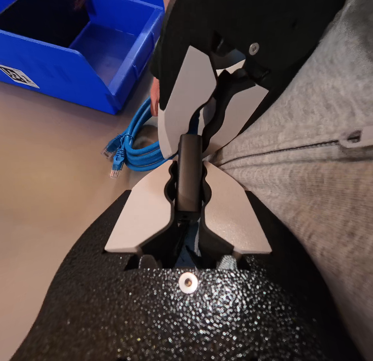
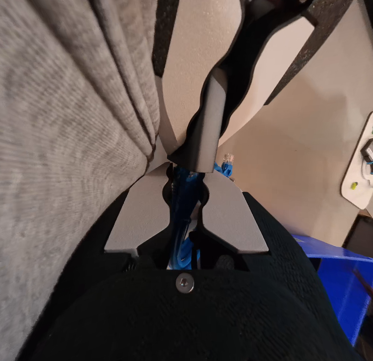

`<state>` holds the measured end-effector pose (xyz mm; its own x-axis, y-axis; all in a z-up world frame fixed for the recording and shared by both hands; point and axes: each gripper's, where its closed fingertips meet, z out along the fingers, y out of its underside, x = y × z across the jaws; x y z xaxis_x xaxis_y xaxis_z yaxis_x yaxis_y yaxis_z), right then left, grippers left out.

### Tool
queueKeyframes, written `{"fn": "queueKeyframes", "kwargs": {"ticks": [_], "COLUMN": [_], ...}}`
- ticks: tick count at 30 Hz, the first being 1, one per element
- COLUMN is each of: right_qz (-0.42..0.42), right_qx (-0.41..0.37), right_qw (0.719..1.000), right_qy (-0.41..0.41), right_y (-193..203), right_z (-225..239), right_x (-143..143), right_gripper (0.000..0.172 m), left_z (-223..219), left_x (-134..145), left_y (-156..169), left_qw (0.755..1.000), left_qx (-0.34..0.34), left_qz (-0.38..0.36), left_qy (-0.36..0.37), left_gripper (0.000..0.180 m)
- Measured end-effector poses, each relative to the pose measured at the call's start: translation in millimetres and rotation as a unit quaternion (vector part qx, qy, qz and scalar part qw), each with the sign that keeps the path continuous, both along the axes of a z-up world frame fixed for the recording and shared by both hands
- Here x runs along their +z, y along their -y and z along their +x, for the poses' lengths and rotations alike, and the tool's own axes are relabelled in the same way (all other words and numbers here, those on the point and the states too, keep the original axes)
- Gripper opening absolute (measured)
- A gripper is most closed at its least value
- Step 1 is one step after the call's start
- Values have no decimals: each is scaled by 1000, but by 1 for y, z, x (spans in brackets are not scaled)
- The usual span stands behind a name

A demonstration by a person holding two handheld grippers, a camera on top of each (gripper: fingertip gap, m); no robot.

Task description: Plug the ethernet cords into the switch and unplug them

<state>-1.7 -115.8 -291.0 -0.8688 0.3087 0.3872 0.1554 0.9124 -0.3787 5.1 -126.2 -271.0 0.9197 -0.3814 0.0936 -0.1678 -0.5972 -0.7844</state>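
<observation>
My left gripper (image 1: 189,163) is shut on a narrow black switch (image 1: 188,179), which stands on edge between the pads, above the tan table (image 1: 50,169). The switch also shows in the right wrist view (image 2: 210,129), held by that gripper from above. My right gripper (image 2: 186,175) is open at the switch's far end. Blue ethernet cord (image 2: 181,210) runs between its fingers, and one clear plug tip (image 2: 193,173) sits right at the switch's end. In the left wrist view the right gripper (image 1: 191,129) reaches down over the coiled blue cords (image 1: 141,155).
A blue bin (image 1: 80,58) stands at the back left and shows in the right wrist view (image 2: 343,280). Loose plugs (image 1: 115,169) stick out of the coil. Grey fabric (image 1: 302,169) of a person's clothing is close on the right. A white board (image 2: 361,169) lies far right. Left and right tips are no more than a few centimetres apart.
</observation>
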Motion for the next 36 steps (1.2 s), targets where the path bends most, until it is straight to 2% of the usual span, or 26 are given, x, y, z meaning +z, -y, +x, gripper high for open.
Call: {"fn": "queueKeyframes", "kwargs": {"ticks": [10, 24, 30, 32, 33, 36], "right_qz": [-11, -77, -170, -213, -236, -299], "right_qx": [-6, -28, -44, -69, -75, -73], "right_qw": [1000, 997, 984, 975, 969, 951], "right_qy": [18, 9, 19, -2, 5, 21], "right_y": [0, 6, 4, -3, -4, -3], "right_z": [13, 11, 8, 3, 4, 10], "right_x": [5, 9, 12, 20, 22, 30], "right_gripper": [18, 16, 23, 41, 41, 26], "left_z": [10, 9, 8, 7, 6, 8], "left_x": [2, 2, 2, 3, 3, 2], "left_y": [3, 5, 0, 1, 0, -1], "left_qw": [1000, 999, 998, 998, 998, 998], "left_qx": [-18, -11, -11, -8, -4, -7], "left_qz": [18, 36, 34, 39, 41, 37], "left_qy": [-17, 9, 42, 50, 52, 51], "left_gripper": [21, 22, 21, 21, 21, 21]}}
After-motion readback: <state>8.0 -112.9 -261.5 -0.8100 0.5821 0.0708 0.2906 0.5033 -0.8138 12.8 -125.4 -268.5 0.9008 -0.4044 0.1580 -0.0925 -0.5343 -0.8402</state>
